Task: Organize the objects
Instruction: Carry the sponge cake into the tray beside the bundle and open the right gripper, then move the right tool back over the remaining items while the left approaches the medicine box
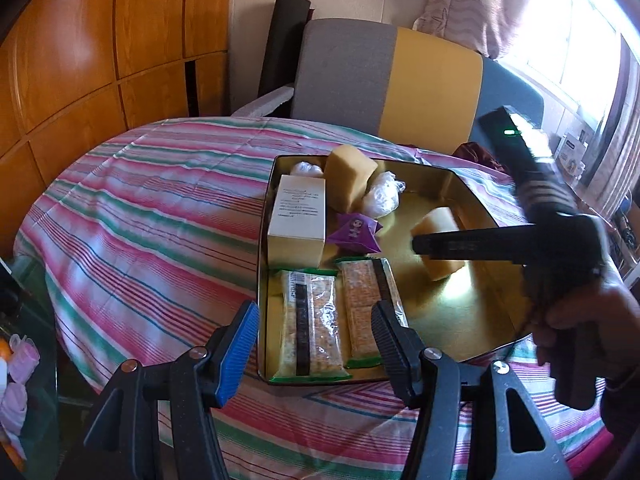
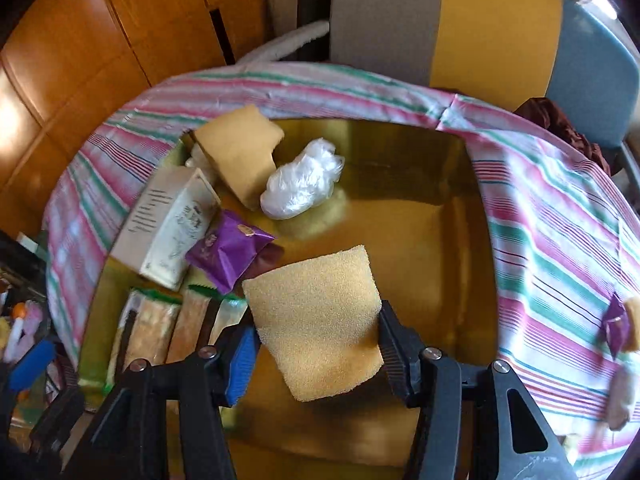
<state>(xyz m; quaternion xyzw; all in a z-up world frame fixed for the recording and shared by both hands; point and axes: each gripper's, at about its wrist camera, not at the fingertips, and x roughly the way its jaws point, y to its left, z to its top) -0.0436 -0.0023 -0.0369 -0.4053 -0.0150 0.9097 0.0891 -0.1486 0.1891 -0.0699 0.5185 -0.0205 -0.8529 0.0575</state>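
Note:
A gold tin box [image 1: 472, 308] [image 2: 420, 216] sits on the striped table. It holds a white carton [image 1: 296, 220] [image 2: 168, 224], a yellow sponge [image 1: 348, 178] [image 2: 240, 152], clear plastic bundles [image 1: 382, 196] [image 2: 300, 184], a purple packet [image 1: 354, 230] [image 2: 228, 252] and two wrapped snack bars [image 1: 312, 324] [image 2: 152, 328]. My right gripper [image 2: 316, 348] is shut on a second yellow sponge [image 2: 320, 320] [image 1: 438, 268] and holds it over the box's middle. My left gripper [image 1: 316, 344] is open and empty above the box's near edge and the snack bars.
The striped cloth [image 1: 140, 220] covers a round table. A grey and yellow chair [image 1: 384, 80] stands behind it. On the cloth right of the box lie another purple packet [image 2: 616, 324] and a sponge piece [image 2: 634, 320]. Wooden cabinets [image 1: 80, 60] stand to the left.

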